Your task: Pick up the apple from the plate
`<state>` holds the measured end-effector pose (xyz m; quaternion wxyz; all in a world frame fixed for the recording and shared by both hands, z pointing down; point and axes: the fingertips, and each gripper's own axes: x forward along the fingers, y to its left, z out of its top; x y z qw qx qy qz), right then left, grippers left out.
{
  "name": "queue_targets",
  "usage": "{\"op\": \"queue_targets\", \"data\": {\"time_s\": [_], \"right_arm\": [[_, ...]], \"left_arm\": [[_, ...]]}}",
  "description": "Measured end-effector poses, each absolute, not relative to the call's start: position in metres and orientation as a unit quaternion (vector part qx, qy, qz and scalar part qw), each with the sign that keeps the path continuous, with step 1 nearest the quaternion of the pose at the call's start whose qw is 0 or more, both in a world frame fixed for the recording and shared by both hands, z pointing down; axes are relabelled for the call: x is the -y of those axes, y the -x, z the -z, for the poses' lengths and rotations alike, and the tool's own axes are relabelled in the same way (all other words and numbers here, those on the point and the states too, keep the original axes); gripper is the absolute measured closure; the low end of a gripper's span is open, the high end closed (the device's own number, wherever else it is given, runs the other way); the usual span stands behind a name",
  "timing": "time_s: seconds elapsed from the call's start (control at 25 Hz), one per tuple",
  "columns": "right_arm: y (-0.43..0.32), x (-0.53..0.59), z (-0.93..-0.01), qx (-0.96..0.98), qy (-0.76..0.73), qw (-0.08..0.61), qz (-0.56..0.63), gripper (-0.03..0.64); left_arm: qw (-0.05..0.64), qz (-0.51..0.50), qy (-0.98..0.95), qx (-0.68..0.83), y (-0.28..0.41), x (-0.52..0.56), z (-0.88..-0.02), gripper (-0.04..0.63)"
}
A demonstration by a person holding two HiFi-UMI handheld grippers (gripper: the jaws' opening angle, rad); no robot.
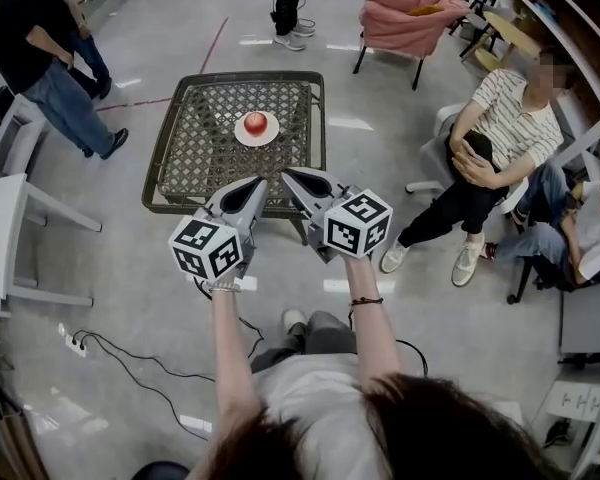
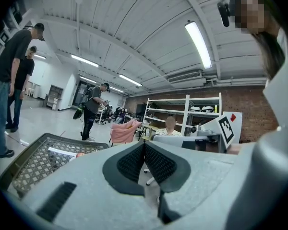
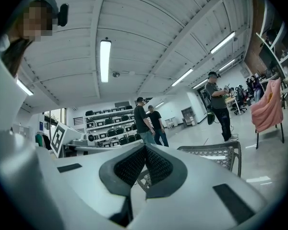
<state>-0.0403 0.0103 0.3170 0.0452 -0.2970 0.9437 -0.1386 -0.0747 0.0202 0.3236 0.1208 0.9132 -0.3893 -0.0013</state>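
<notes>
Apple: the red apple (image 1: 255, 123) sits in the middle of a white plate (image 1: 239, 139), and neither gripper touches it.
Plate: it lies on the far half of a low lattice-topped table (image 1: 192, 163), about midway across its width.
Left gripper: the left gripper (image 1: 259, 183) is clenched, pads together with nothing between them. It points level, with its tip over the table's near edge.
Right gripper: the right gripper (image 1: 287, 174) is also clenched and empty, just beside the left one and aimed the same way.
Step in hand: this looks like the approach, with the grasp not yet begun.
Doing it well: commit one gripper and spread its jaws wide before it nears the fruit. Bring the pads to opposite sides at the apple's widest part, squeeze gently, then lift straight up.
Risk: a closed tip would likely nudge the round apple and roll it off the plate. The plate may also slide on the lattice.
Bystander: a seated person (image 1: 500, 138) is at the right, well apart from the table.
</notes>
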Motion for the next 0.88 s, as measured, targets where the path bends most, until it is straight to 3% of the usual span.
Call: {"op": "queue_targets", "data": {"time_s": [0.88], "right_arm": [[0.055, 0.084, -0.332, -0.948, 0.278, 0.026, 0.156, 0.607]], "left_arm": [[0.149, -0.007, -0.899, 0.411, 0.092, 0.069, -0.348, 0.584]]}}
